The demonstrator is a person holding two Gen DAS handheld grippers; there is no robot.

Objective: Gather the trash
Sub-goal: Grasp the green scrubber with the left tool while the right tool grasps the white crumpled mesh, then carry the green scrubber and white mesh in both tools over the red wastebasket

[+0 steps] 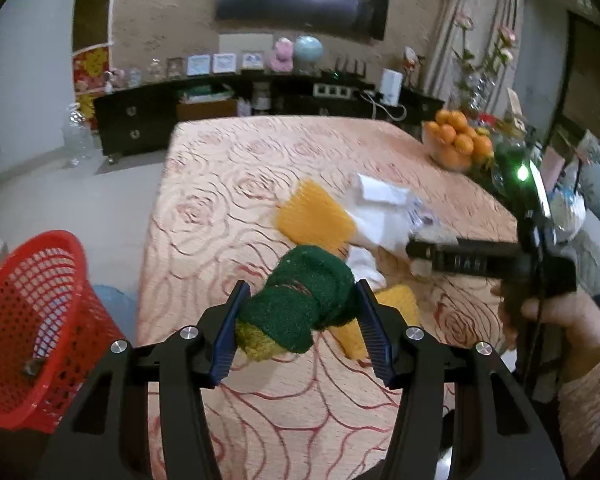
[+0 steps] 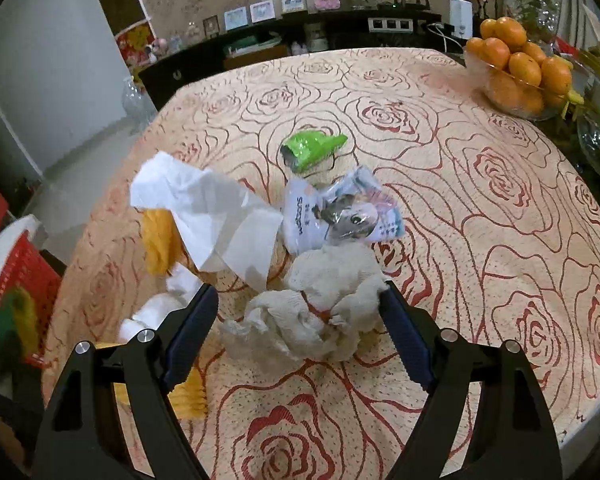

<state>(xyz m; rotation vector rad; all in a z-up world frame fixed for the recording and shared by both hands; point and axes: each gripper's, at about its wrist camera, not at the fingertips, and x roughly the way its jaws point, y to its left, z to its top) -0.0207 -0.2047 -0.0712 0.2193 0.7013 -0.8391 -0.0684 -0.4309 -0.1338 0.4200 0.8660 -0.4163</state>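
Note:
My left gripper (image 1: pixel 300 285) is shut on a green scouring sponge with a yellow side (image 1: pixel 300 308), held in the air above the table's near edge. A red mesh basket (image 1: pixel 40 300) stands tilted to its lower left, off the table. My right gripper (image 2: pixel 298 286) is open and points down at a crumpled off-white paper towel (image 2: pixel 312 312), which lies on the tablecloth between its fingers. Beyond the towel lie a flat white tissue (image 2: pixel 212 216), a printed white wrapper (image 2: pixel 340 212) and a green wrapper (image 2: pixel 312 148). Yellow cloths (image 1: pixel 312 216) lie by the tissue.
A rose-patterned cloth (image 2: pixel 480 208) covers the table. A glass bowl of oranges (image 2: pixel 516 72) stands at the far right corner beside glassware. A dark sideboard (image 1: pixel 140 116) with frames and ornaments runs along the back wall. A hand (image 1: pixel 560 320) holds the right gripper's handle.

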